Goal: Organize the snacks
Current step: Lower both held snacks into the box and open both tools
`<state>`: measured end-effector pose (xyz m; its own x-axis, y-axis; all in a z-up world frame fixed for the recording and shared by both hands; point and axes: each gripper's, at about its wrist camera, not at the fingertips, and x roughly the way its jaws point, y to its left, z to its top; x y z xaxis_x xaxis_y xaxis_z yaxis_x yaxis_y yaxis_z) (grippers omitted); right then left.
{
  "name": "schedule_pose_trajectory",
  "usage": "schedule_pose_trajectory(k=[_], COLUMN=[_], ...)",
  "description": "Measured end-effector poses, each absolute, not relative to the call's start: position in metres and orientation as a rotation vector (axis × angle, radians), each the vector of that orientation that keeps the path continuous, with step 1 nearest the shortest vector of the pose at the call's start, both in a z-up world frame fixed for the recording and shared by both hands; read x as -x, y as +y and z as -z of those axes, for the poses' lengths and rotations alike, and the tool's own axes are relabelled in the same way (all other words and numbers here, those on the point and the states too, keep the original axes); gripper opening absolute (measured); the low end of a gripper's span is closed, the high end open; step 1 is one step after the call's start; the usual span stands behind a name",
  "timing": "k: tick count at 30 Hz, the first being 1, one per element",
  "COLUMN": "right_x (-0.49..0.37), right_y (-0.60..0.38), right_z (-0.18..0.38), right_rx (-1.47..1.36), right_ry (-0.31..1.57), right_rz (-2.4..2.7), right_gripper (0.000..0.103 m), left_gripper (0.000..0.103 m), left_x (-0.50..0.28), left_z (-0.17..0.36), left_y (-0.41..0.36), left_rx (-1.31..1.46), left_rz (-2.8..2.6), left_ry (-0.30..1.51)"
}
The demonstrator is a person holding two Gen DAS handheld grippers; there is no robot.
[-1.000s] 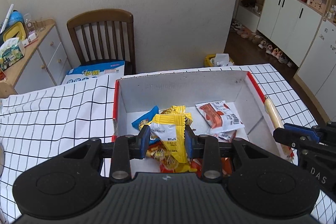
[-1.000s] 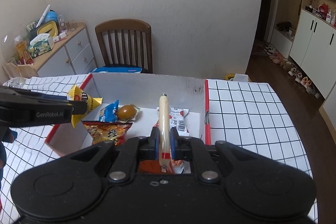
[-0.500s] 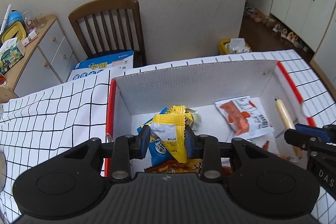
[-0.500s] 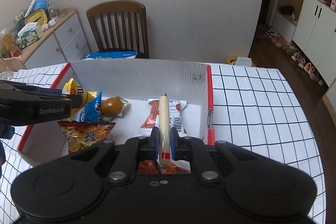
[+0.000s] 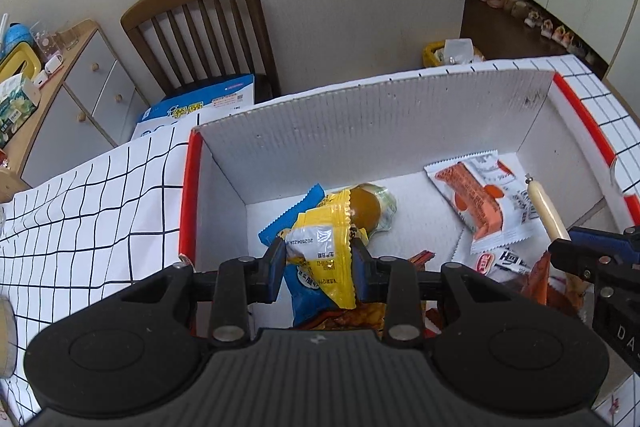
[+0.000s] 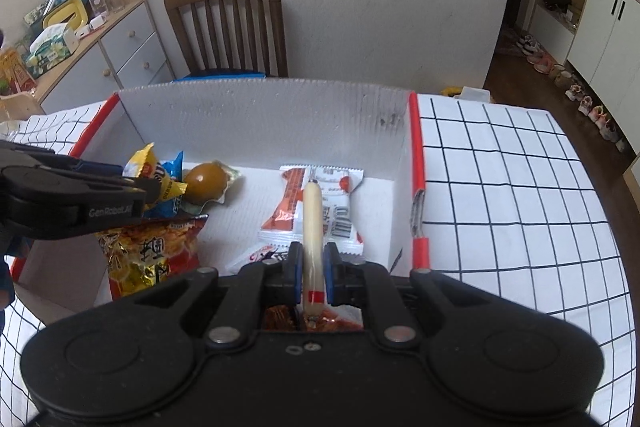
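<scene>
Snacks in white box (image 6: 256, 115), left hand-held gripper (image 5: 319, 259) clamping yellow packet (image 5: 324, 247), right hand-held gripper (image 6: 311, 267) clamping sausage stick (image 6: 311, 223)

Black tool (image 5: 319, 259), blue pads (image 6: 295, 269)

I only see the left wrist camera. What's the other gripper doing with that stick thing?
Observer: The right gripper is shut on the sausage, close to its red-banded end.
Operator: Where's the stick pointing?
Observer: Into the box, with its tip over the orange packet.
Operator: What's under my yellow bag?
Observer: A red-and-gold chip bag lies below your left gripper, mostly hidden from you.
</scene>
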<state>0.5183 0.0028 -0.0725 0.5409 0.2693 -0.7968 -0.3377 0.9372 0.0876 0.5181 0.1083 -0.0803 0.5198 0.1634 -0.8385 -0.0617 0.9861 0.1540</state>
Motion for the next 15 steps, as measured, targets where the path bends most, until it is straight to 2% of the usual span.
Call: schedule_pose_trajectory(k=[9, 15], right_x=[-0.5194, -0.5186], right_y=[0.0021, 0.0033], right_z=[0.0789, 0.0759], right_rx=[0.063, 0.06], right_ry=[0.955, 0.952], right_rz=[-0.366, -0.368], right_gripper=[0.01, 0.019], left_gripper=[0.034, 0.035], left_x=[-0.5191, -0.5198], left_z=[0.0841, 0.082], left_y=[0.1059, 0.1093], left_rx=[-0.123, -0.097], left_rz=[-0.14, -0.141], left_ry=[1.019, 1.038])
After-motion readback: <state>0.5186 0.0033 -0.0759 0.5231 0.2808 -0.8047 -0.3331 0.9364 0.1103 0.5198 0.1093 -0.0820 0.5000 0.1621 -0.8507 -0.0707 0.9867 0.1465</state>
